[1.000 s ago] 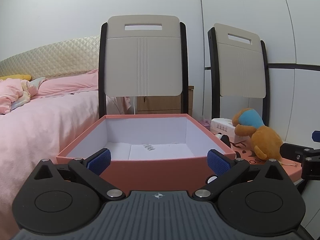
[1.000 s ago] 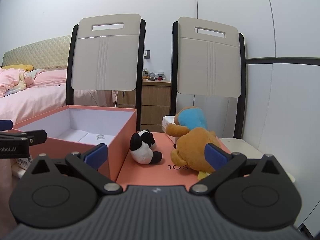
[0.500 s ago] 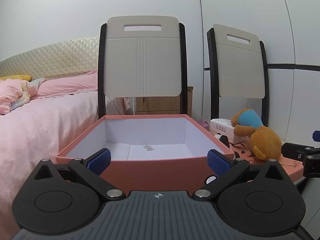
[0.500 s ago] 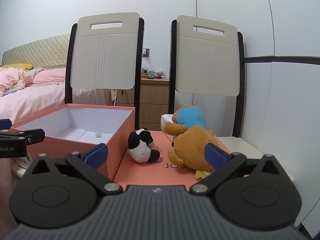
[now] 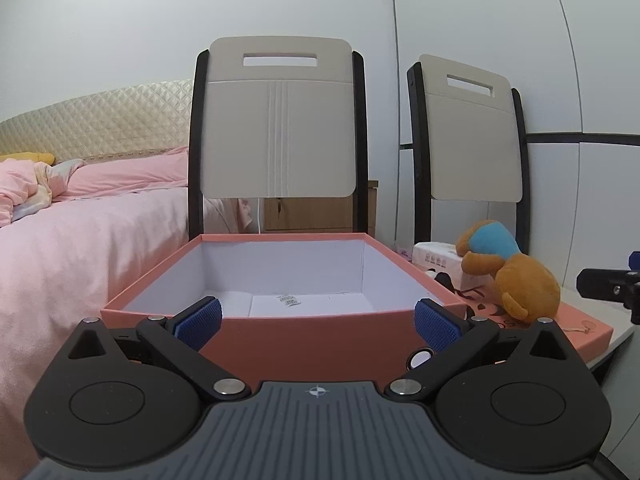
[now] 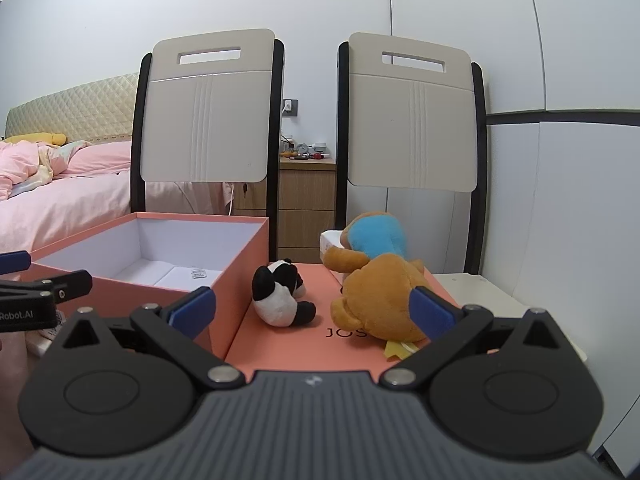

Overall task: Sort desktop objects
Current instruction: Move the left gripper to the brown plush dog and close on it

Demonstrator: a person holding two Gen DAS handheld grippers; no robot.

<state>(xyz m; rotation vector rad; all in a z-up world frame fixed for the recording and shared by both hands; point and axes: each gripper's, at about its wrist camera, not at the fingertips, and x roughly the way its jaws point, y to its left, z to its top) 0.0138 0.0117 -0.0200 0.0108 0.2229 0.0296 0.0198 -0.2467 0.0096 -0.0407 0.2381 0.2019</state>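
Both pairs of jaws are spread wide with nothing held between them. The left gripper (image 5: 316,322) is aimed at the near wall of the open pink box (image 5: 304,344); the right gripper (image 6: 311,307) is aimed at the flat pink lid (image 6: 280,348) beside the box, where the toys lie.

Only in the right wrist view is the panda plush (image 6: 280,294) shown whole: it is laid on the lid just beside the box's outer wall, black legs toward the camera, its long axis running roughly away from the gripper. In the left wrist view the panda is almost wholly hidden behind the box's right wall. The brown bear plush (image 6: 380,292), with a blue part uppermost, is seen in both views, slumped on the lid to the right of the panda, its bulk nearest the camera and its upper part leaning against a white tissue pack (image 5: 438,258). That pack's printed face is shown only in the left view.

A small white sachet (image 5: 289,301) is seen on the box floor. Two chairs (image 6: 208,112) stand behind the box, and a pink bed (image 5: 80,216) is at the left.
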